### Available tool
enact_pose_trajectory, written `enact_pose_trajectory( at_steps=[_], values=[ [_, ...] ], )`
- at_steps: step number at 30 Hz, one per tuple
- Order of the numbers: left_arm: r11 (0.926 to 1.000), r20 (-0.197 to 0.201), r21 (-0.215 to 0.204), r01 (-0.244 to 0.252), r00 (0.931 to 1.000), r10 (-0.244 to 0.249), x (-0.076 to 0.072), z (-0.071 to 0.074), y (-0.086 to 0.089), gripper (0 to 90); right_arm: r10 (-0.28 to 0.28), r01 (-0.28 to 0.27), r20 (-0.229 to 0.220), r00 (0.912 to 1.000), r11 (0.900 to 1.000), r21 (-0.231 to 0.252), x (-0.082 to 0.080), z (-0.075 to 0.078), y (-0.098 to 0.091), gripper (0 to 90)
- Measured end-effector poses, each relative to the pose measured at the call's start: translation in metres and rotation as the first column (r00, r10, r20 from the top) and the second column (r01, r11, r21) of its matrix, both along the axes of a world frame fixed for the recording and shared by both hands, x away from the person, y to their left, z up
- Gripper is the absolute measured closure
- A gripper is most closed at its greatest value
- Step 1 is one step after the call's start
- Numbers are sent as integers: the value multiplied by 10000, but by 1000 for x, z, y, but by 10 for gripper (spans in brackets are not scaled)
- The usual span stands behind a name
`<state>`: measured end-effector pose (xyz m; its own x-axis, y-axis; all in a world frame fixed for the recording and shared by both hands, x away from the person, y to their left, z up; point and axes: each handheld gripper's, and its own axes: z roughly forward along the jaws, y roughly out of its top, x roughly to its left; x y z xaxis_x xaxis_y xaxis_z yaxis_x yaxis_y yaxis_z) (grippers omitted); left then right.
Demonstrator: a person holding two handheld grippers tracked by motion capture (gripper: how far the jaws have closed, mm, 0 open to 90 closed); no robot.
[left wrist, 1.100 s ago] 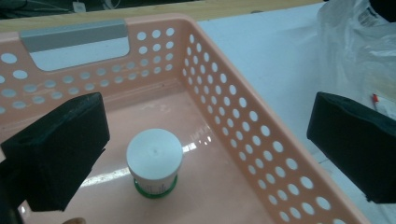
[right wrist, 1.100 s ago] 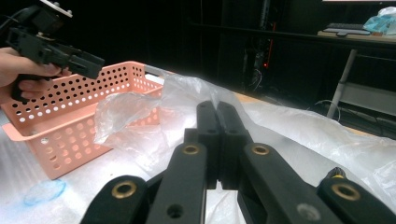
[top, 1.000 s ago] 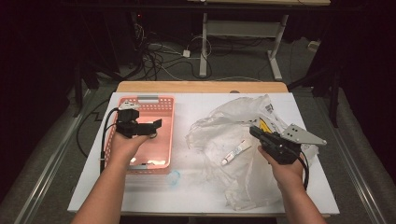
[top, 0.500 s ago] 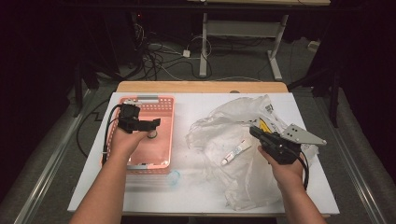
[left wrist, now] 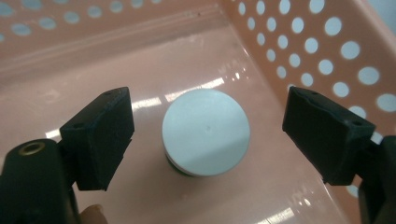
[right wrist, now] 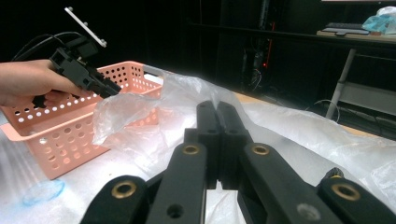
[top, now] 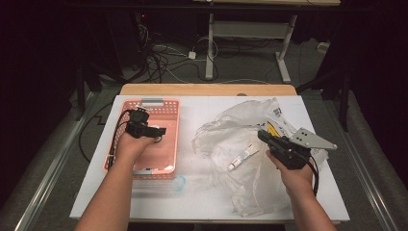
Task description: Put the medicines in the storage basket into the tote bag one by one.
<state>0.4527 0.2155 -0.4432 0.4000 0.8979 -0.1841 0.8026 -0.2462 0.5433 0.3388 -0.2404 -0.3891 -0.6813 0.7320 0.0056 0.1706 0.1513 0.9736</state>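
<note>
Left claw (left wrist: 205, 135): inside the pink perforated plastic basket (top: 168, 108), jaws apart and just closing in, one on each side of the small round white-capped container (left wrist: 205, 133), not touching it.
Container: it stands upright on the basket floor, near one perforated wall.
Right claw (right wrist: 217, 140): jaws fully closed, empty, over the crumpled clear plastic bag (top: 240, 139).
Bag: it lies on the white surface (top: 202, 192), right of the basket.

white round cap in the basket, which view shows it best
The left gripper view: the white round cap sits large between the open fingers. The high view has the left gripper over it; the right gripper view shows the basket wall.
</note>
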Motion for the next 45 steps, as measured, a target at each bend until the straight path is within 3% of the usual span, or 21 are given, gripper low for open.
enact_pose_trajectory(
  at_steps=[3, 13, 22, 26, 34, 45],
  values=[
    [9987, 48, 453, 227, 9997, -229, -2, -1, -2, 245, -15, 15, 8, 10000, 10000, -1, 0, 0, 0, 900],
    [9961, 114, 830, 308, 9994, -319, -3, -1, -5, 473, -9, 9, -22, 10000, 10000, 9, 0, 0, -1, 900],
    [9957, 74, 855, 351, 9993, -359, -3, -2, -5, 474, -20, 20, -30, 10000, 10000, 10, 0, 0, -1, 900],
    [9923, 78, 1149, 463, 9988, -475, -4, -3, -8, 471, -23, 23, -16, 10000, 10000, 11, 0, 0, -1, 900],
    [9913, 142, 1221, 502, 9985, -524, -5, -2, -9, 484, -27, 27, -9, 10000, 10000, 0, 0, 0, 0, 900],
    [9983, 886, 419, 408, 9951, -444, -18, 14, -9, 484, -20, 20, -10, 10000, 10000, -2, 0, 1, -1, 900]
  ],
)
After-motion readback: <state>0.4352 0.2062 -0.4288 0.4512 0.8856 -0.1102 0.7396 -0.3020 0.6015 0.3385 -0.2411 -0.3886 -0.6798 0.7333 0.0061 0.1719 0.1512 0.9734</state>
